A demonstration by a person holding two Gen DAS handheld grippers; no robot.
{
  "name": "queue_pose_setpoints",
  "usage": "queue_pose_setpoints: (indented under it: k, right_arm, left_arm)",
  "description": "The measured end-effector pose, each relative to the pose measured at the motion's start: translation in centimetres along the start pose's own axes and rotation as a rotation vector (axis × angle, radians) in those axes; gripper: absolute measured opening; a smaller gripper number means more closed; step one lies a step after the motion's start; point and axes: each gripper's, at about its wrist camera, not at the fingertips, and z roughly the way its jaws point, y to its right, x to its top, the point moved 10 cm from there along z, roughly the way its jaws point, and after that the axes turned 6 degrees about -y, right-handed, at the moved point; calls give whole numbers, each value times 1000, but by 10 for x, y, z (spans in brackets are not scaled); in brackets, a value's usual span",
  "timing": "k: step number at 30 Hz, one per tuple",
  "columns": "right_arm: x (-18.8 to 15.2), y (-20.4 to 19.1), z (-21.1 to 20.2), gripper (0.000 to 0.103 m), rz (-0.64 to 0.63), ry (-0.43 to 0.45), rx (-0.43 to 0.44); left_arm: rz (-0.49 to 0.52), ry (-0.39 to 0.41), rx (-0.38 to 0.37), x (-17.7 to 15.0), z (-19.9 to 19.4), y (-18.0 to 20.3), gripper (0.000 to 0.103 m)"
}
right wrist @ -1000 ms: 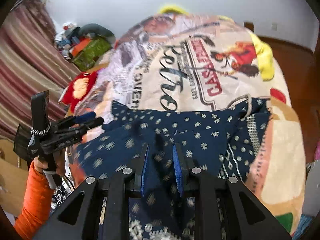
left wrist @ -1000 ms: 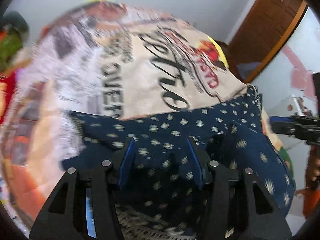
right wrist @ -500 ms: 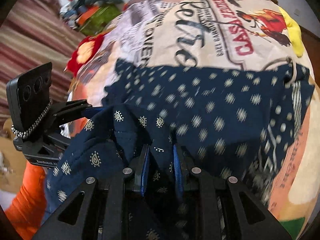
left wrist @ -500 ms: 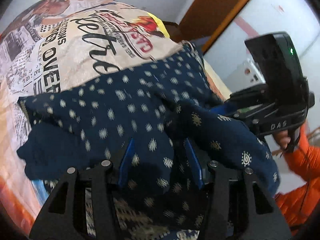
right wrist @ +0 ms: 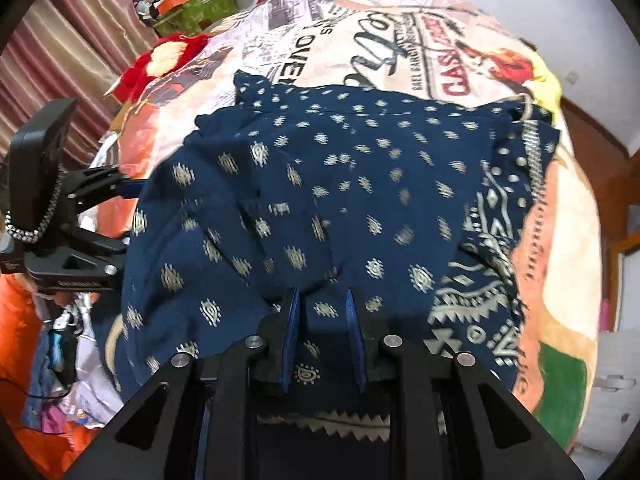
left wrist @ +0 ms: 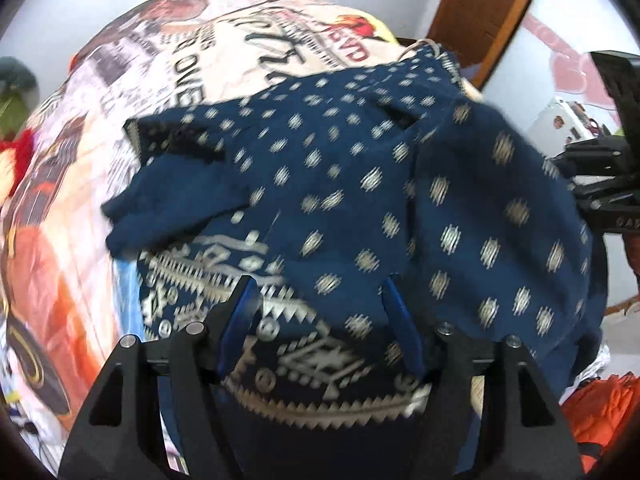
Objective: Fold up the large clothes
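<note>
— So, what's different from a second ago?

— Back then I held the navy garment (left wrist: 352, 184) up by its near edge, and more of the printed bedspread (left wrist: 224, 56) showed beyond it. Now the fold has been carried over and lies on the lower layer. My left gripper (left wrist: 320, 320) is opening its jaws; cloth sits between them, but the blue pads no longer seem to press on it. My right gripper (right wrist: 322, 332) stays narrow, pinching a ridge of the same fabric.

— Meaning what for the fold?

— I'd judge this fold is nearly placed: one side is being let go, the other not yet. Until the right lets go too, the layer can drag.

— Where's the garment now?

— On the bed, across the near half of the bedspread, doubled over itself.

— And the cloth itself?

— Thin, limp, woven stuff; dark blue with small pale diamond motifs, and a broad zigzag border band near the hem. It puckers where I pinch it and lies in soft creases elsewhere. The bedspread underneath looks smooth, printed with lettering.
</note>
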Motion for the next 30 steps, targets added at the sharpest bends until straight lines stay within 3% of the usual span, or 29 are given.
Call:
queue_pose_setpoints:
  k: [3, 10, 15, 20, 22, 24, 30]
  right_arm:
    - [-4, 2, -4, 20, -3, 35, -17]
    - [-14, 10, -14, 20, 1, 63, -84]
    - [-20, 22, -20, 20, 53, 83, -50]
    - [-25, 35, -28, 20, 106, 94, -35]
    - [-26, 45, -35, 20, 138, 92, -68]
    - [-26, 55, -46, 20, 179, 118, -25]
    - [-5, 104, -64, 27, 354, 182, -14]
  left_arm:
    - [-62, 12, -8, -9, 1, -11, 75]
    - [-156, 14, -66, -18, 0, -22, 75]
    - [-151, 51, 0, -14, -16, -33, 75]
    - [-221, 95, 71, -8, -35, -74, 75]
    - [-270, 105, 103, -4, -39, -97, 75]
    - [-321, 106, 126, 0, -40, -118, 75]
    - [-513, 96, 38, 21, -19, -165, 75]
